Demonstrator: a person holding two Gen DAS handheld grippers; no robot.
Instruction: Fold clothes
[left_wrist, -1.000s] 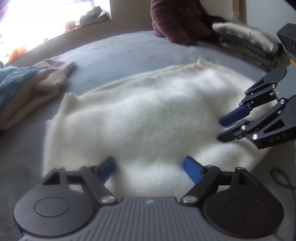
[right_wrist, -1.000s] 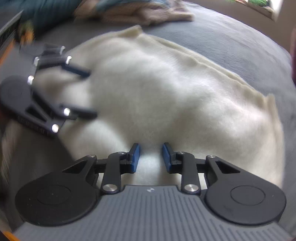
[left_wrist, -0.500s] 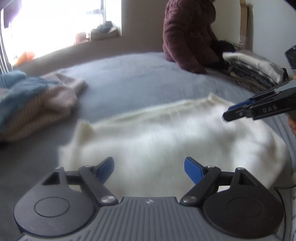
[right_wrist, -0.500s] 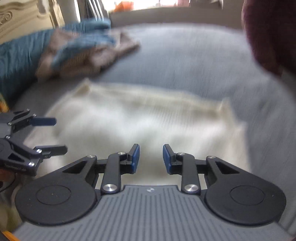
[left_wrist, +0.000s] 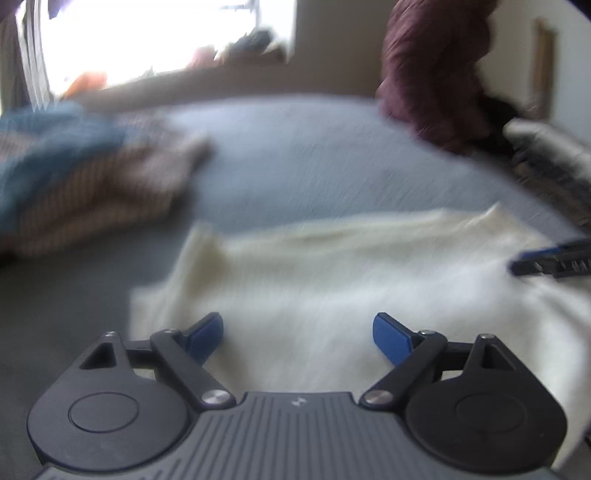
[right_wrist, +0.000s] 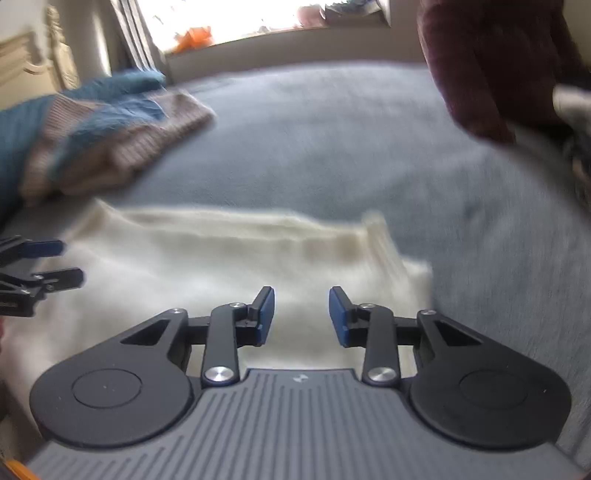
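A cream knit garment (left_wrist: 351, 280) lies flat on the grey bed cover, also in the right wrist view (right_wrist: 207, 266). My left gripper (left_wrist: 297, 338) is wide open above the garment's near edge, holding nothing. My right gripper (right_wrist: 301, 314) is partly open above the garment's near right part, also empty. The right gripper's fingertips (left_wrist: 546, 260) show at the right edge of the left wrist view. The left gripper's fingertips (right_wrist: 48, 262) show at the left edge of the right wrist view. Both views are blurred.
A blue and pinkish-brown pile of clothes (left_wrist: 81, 177) lies at the far left of the bed (left_wrist: 314, 155). A person in a maroon top (left_wrist: 436, 70) sits at the far right. Stacked folded clothes (left_wrist: 554, 155) lie at the right edge. A bright window is behind.
Both grippers have lifted and tilted up from the garment, so more of the bed and room shows. The right gripper's jaws have opened somewhat wider. The garment stays flat.
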